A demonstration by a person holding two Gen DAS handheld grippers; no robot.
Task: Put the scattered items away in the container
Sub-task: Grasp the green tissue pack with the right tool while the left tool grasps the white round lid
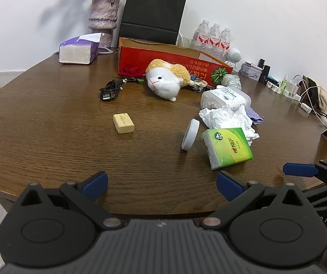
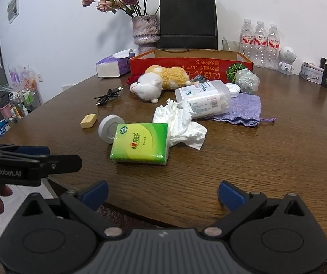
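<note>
Right tool (image 2: 162, 193) spread wide, empty, at table (image 2: 266, 159) edge; green tissue pack (image 2: 140, 143) ahead, touching crumpled tissue (image 2: 179, 123).

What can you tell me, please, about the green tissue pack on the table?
The tissue pack is a soft rectangular packet in glossy green and yellow plastic film, with a round logo and red print on top and white tissue showing at its side. It looks sealed and full. It lies flat near the table's front edge, with a white disc leaning against one end and crumpled tissue touching the other.
</note>
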